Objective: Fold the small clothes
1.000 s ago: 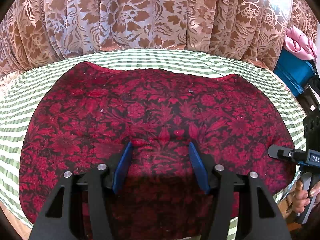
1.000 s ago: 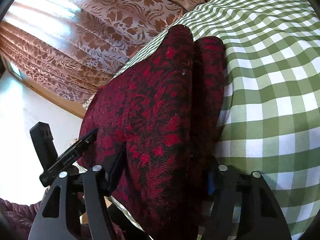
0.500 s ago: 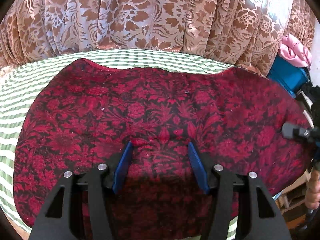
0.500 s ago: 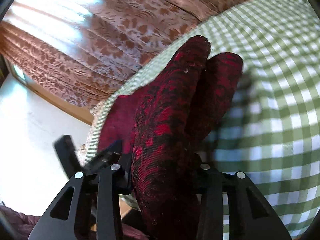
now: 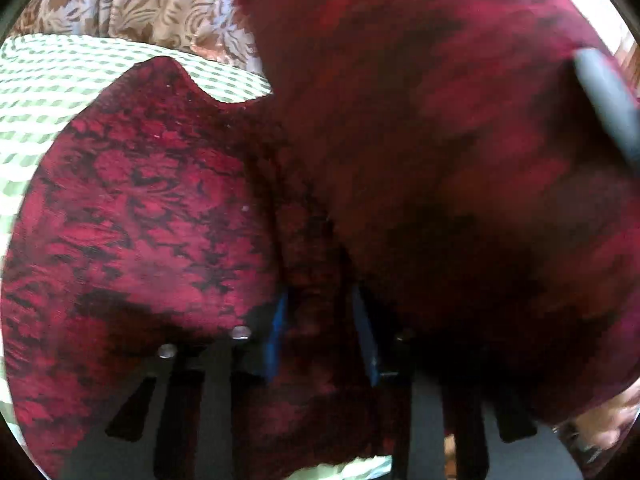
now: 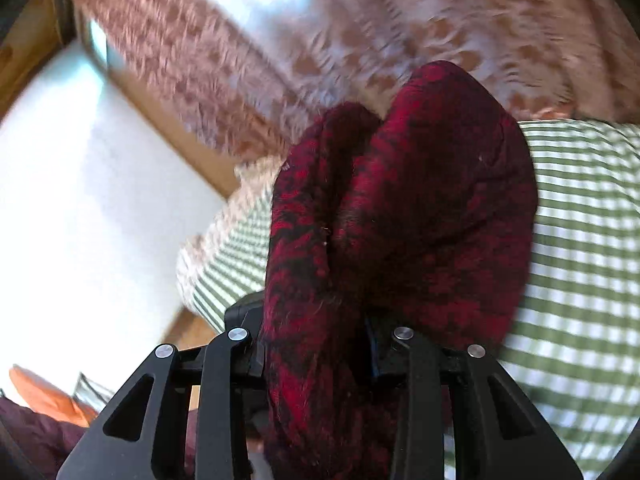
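The red-and-black floral woven garment [image 5: 152, 208] is pinched by both the left hand-held gripper [image 5: 320, 320] and the right hand-held gripper [image 6: 316, 344], their jaws having just been closing; green-checked table [image 5: 36, 80] cloth is exposed at upper left.

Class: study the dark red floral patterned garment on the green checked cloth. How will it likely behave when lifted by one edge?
The dark red floral patterned garment is probably floppy: it bunches in soft folds in the right gripper. Its raised half billows, so likely light. Its woven look suggests little slipping.

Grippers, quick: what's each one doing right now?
Left gripper: just closed, pinching the red garment.
Right gripper: just closed, clamped on the same garment, bunched.
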Demonstrator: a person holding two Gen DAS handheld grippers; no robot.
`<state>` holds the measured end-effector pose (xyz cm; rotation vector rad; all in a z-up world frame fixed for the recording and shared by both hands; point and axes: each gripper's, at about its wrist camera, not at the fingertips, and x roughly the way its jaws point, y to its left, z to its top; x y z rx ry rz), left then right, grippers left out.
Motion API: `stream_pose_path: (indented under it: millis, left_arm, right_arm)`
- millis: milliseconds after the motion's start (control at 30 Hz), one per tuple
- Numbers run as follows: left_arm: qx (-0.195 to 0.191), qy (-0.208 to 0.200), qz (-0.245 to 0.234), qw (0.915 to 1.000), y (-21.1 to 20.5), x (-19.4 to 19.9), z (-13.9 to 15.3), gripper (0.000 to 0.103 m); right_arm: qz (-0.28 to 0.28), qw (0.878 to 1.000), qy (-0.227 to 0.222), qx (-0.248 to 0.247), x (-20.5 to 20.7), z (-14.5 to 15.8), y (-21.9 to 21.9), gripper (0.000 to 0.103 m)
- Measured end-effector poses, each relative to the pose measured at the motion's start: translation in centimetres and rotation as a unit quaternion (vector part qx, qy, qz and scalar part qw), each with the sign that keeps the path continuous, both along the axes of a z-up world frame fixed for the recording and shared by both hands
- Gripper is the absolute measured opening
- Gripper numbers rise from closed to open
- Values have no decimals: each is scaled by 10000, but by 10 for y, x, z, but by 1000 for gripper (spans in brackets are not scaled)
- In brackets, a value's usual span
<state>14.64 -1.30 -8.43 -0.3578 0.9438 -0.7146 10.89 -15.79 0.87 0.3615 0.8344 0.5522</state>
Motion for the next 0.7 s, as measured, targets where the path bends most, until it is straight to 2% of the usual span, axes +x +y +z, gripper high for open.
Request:
stream_pose_path:
  millis: [100,200,267,367,433,500,567,700]
  left_arm:
    - [-211,-1,-38,9998,35,-7,4,26]
    - [-311,-202,225,9991,83,-13,10,34]
    - [-503,-216,424,9976,113,-10,13,34]
    - [-979,-259,694,9924,152,-2,22,36]
    - [-1311,-231,642,9890,162,5,29,43]
    - [-1396,-288,467,9887,160,8,39,47]
    - [-1330,-281,377,9900,154,16,43,55]
    - [-1026,-204,46,9945,128,37,53,57]
  right_arm:
    - [40,9996,27,-278,8,-5,19,32]
    - [9,9977,-43,-682,8,-7,36,32]
    - [-37,9929,-185,-1177,5,-11,56,32]
    - [28,9779,-412,-2048,-1,-30,96,33]
    - [174,9607,-591,-2708,-7,-50,126,35]
    - [224,9453,-824,-3149,-13,-67,144,37]
    - [195,9359,-1002,-3371,-17,-74,152,40]
    - [200,9211,-1335,-3652,-25,-80,156,42]
